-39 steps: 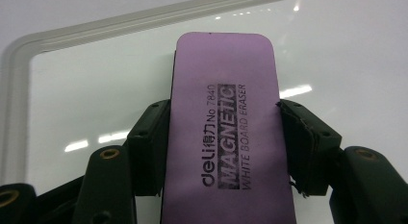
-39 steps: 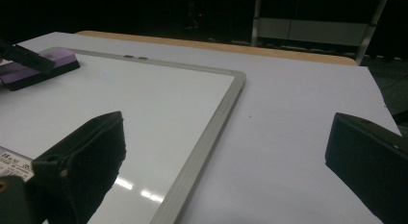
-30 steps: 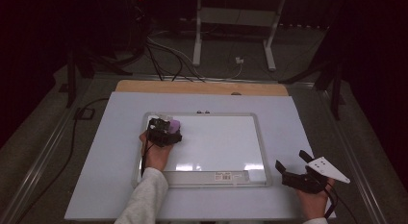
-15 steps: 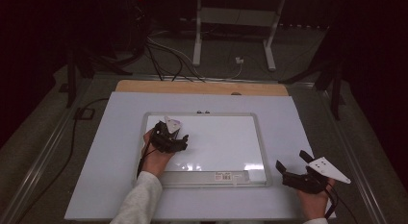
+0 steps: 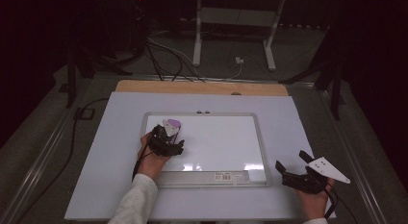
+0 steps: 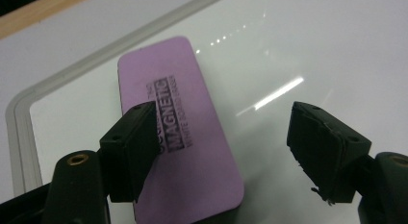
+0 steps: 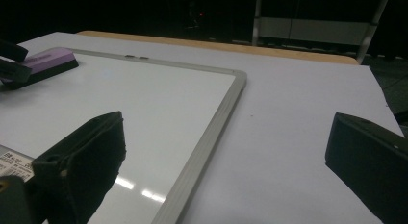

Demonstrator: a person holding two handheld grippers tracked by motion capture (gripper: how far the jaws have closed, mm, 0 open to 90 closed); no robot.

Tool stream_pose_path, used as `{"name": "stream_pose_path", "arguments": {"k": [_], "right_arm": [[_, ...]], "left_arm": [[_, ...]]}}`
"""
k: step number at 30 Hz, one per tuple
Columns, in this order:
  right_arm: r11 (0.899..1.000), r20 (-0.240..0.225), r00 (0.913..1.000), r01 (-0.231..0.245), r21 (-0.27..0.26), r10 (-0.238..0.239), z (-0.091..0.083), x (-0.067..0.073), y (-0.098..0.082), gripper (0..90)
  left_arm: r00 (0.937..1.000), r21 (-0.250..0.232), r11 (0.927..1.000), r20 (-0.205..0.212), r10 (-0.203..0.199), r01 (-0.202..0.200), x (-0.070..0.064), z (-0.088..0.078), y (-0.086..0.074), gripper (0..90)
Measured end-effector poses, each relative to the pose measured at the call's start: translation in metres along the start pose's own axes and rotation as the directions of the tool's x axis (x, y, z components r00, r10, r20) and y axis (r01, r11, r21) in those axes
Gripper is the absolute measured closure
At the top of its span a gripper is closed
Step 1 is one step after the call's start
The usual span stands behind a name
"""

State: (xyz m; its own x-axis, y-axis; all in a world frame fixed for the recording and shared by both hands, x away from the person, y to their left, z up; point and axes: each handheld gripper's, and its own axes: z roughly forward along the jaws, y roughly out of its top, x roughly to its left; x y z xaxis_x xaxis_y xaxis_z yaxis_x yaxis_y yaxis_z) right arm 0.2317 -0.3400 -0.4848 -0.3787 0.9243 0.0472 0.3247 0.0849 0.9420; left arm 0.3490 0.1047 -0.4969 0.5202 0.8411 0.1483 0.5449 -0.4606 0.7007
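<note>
In the high view, the left gripper is held over the whiteboard, toward the board's ten o'clock corner, with the left hand behind it at about six o'clock. Just beyond it, at roughly twelve o'clock from the jaws, the purple eraser is seen lying flat on the board. In the left gripper view, the eraser is found lying on the white surface beside the grey frame, stretching from eleven o'clock down toward six o'clock, its printed face up. The jaws of the left gripper are released: one jaw is seen in front of the eraser's edge, the other stands well apart over bare board, and nothing is grasped between them.

Further right in the high view, the right gripper is held over the white table just outside the board's four o'clock corner, pointing toward ten o'clock. Its jaws are also released and spread wide. In the right gripper view, the board's frame is seen running between the jaws of the right gripper, and the eraser is seen far off at ten o'clock, beside the other gripper's dark jaw tips.
</note>
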Motion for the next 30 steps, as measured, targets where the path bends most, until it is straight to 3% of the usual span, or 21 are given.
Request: {"name": "stream_pose_path", "arguments": {"k": [16, 22, 27, 30], "right_arm": [[1.000, -0.005, 1.0000, -0.003, 0.003, 0.003, 0.0003, 0.0005, -0.0001, 0.9], [1.000, -0.004, 1.0000, -0.004, 0.002, 0.004, 0.0005, 0.0001, -0.0001, 0.9], [1.000, -0.005, 1.0000, -0.004, 0.002, 0.004, 0.0010, 0.0004, -0.0002, 0.9], [1.000, -0.004, 1.0000, -0.004, 0.003, 0.004, 0.0005, 0.0006, 0.0000, 0.9]], "left_arm": [[0.9998, 0.003, 0.9998, -0.008, -0.019, 0.019, 0.0052, 0.0016, 0.0002, 28.4], [0.9987, -0.010, 0.9999, -0.051, -0.010, 0.009, 0.0048, 0.0005, 0.0000, 26.6], [0.9984, 0.011, 0.9999, -0.057, -0.002, 0.003, 0.0071, 0.0034, -0.0018, 26.4], [0.9987, 0.010, 0.9998, -0.049, -0.018, 0.018, 0.0081, 0.0034, -0.0013, 26.1]]}}
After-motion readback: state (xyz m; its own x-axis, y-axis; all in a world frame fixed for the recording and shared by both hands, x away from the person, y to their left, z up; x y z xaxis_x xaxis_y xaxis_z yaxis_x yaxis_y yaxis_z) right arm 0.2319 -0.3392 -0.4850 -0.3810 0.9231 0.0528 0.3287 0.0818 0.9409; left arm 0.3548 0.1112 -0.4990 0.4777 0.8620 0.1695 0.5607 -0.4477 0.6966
